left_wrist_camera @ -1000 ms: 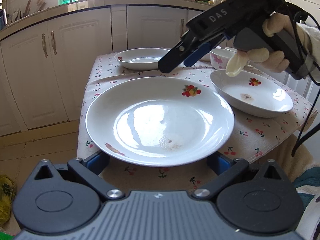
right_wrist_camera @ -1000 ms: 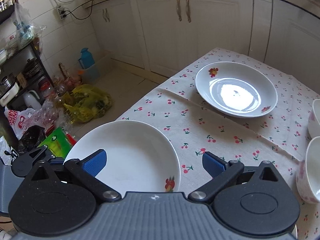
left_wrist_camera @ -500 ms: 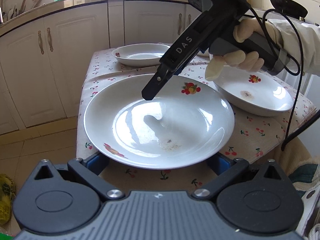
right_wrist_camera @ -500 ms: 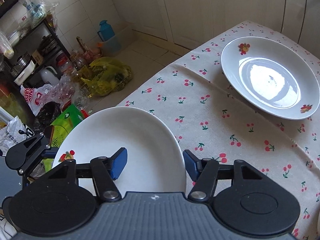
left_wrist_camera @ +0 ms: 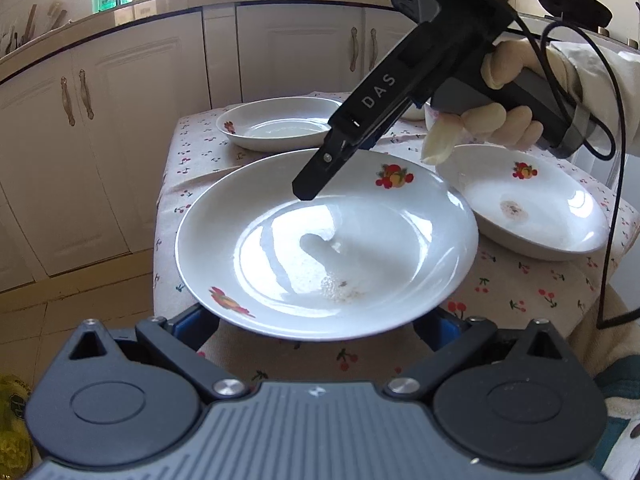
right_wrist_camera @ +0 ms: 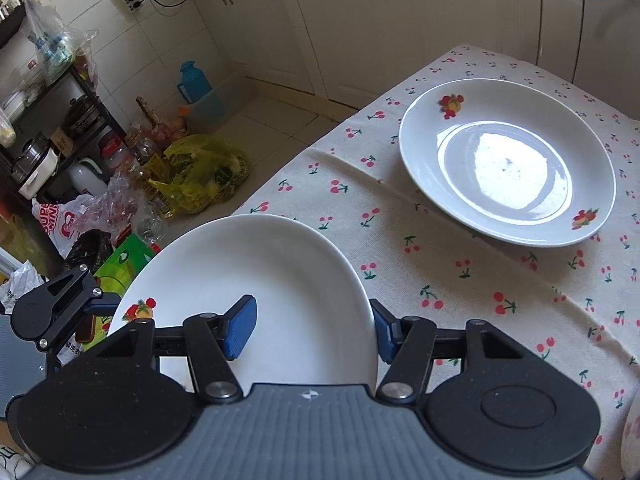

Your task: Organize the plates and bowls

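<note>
Since a second ago, the right gripper (right_wrist_camera: 314, 330) has been lowered and clamped on the rim of the near plate (right_wrist_camera: 256, 280) at lower centre of the right view. That plate is also carried by the left gripper (left_wrist_camera: 316, 328), its tongs spread under the rim, at the tablecloth (left_wrist_camera: 520, 292) edge.

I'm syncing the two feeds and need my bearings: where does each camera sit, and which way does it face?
Left wrist: on the left gripper, looking forward and down across the large white plate with fruit decals toward cream cabinets; the right gripper and gloved hand show.
Right wrist: on the right gripper, looking down past the cherry-print tablecloth edge to the cluttered floor; the left gripper shows at left.
Shared: that plate, its rim clamped by the right gripper.
</note>
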{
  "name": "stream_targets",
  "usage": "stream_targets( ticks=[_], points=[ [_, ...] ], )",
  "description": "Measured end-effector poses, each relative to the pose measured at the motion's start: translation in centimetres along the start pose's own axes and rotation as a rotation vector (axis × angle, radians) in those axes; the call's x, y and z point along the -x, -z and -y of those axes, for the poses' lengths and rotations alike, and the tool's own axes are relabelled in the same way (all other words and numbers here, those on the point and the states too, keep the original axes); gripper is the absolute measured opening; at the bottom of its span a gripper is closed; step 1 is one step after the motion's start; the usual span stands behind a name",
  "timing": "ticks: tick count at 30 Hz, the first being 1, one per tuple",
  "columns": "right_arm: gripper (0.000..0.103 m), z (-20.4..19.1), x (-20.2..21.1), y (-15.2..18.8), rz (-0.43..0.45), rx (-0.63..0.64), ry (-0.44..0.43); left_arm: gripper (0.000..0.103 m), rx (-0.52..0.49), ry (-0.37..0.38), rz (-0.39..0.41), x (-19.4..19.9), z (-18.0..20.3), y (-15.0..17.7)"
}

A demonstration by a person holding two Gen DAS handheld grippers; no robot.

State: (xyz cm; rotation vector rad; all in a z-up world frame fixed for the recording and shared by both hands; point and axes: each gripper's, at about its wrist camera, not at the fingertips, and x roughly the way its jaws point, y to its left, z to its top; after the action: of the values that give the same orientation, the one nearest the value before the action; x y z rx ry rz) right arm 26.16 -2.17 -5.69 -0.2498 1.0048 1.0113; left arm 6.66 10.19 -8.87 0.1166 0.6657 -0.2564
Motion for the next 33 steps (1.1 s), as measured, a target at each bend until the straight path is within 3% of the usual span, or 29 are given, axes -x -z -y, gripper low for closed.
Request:
stream_targets(
  ticks=[10, 28, 33],
  points=[
    [0.066, 2.0, -0.2, -0.8, 0.027, -0.009, 0.068, 0.102, 0.024, -0.008, 0.009, -2.4, -0.1, -2.0],
    [0.066, 3.0, -0.8, -1.1, 0.040, -0.002, 0.119, 0.102, 0.003, -0.029, -0.003, -3.5, 0.9, -2.1],
    [0.083, 2.6, -0.1, -1.1, 0.053, 0.005, 0.117, 0.102, 0.001, -0.023, 0.003, -2.9, 1.1, -1.7]
  ],
)
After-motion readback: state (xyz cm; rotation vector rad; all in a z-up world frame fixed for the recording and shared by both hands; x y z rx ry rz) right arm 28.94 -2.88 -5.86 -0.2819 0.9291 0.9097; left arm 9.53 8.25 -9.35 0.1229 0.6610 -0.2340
